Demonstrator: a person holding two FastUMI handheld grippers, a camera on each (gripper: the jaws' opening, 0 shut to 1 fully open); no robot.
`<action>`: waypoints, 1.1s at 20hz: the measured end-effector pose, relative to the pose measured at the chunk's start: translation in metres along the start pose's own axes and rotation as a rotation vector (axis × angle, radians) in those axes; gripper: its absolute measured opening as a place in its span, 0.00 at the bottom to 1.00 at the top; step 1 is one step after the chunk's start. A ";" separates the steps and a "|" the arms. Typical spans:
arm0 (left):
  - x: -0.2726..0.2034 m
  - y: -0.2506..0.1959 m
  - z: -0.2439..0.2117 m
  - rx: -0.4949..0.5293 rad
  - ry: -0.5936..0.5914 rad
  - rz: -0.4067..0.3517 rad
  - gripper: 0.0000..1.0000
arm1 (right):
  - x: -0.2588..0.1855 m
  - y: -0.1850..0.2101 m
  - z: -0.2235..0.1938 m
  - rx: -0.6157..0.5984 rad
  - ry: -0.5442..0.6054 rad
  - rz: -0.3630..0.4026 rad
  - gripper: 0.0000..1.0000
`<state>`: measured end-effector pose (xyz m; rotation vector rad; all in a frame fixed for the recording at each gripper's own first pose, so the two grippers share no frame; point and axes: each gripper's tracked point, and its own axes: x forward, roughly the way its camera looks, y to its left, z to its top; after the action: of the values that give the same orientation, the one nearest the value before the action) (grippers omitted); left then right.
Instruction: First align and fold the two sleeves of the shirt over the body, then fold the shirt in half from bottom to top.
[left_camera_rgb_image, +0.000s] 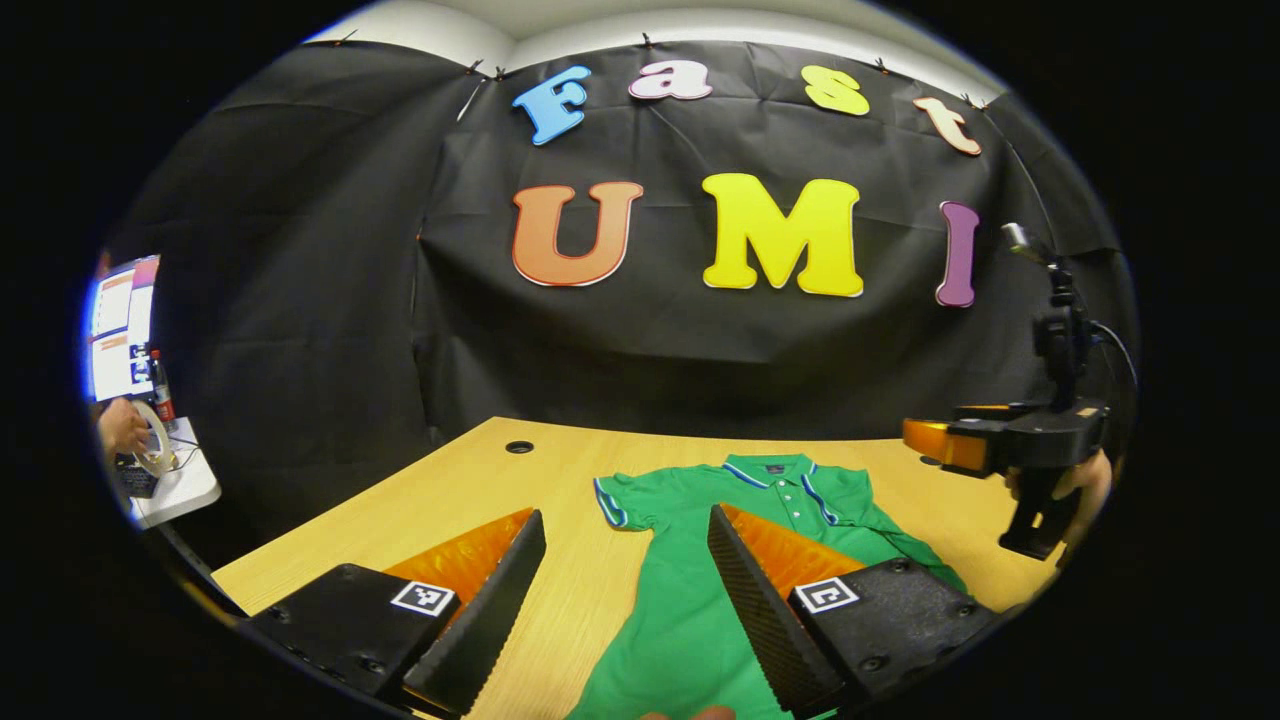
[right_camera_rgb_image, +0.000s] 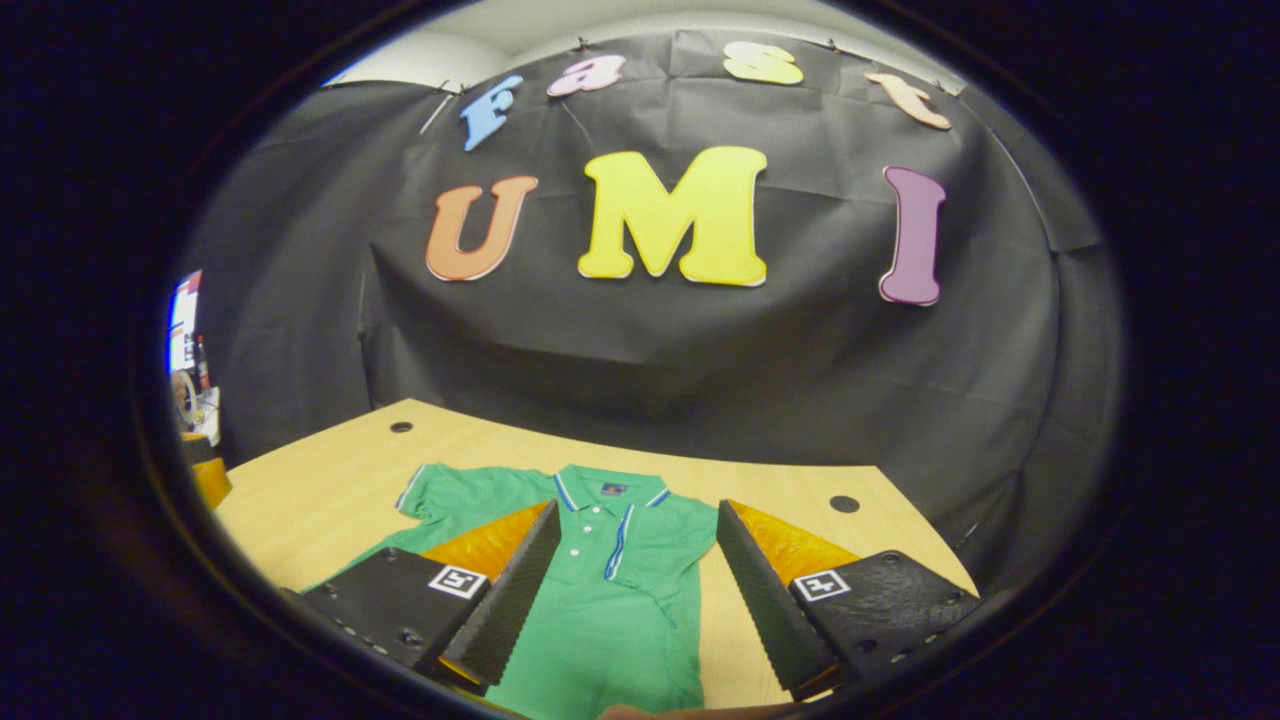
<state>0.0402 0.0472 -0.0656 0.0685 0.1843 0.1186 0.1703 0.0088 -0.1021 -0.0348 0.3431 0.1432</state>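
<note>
We see our left gripper (left_camera_rgb_image: 625, 600) w/ ridged, wedge-shaped fingers, glossy side panels, bolted blocks each w/ a square black-and-white marker. Our right gripper (right_camera_rgb_image: 635, 600) has the same build; farther off, left gripper view shows its handle, cable, upright mast.

Even overhead light, sharp centre, warped edges

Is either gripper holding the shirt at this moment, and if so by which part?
Nothing is held. The left gripper and the right gripper are both open above the green shirt, which lies flat on the table.
</note>
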 end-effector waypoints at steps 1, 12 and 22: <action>0.000 0.004 0.002 0.003 -0.007 0.023 1.00 | -0.015 0.000 0.002 -0.008 -0.023 0.013 0.96; 0.032 0.014 0.031 0.005 0.019 0.141 1.00 | -0.170 -0.017 -0.039 -0.104 -0.137 0.093 0.95; 0.229 0.013 -0.016 -0.071 0.135 0.115 1.00 | -0.204 -0.025 -0.108 -0.043 -0.116 0.112 0.95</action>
<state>0.2593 0.0894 -0.1213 -0.0002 0.3106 0.2443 -0.0524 -0.0494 -0.1342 -0.0495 0.2260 0.2626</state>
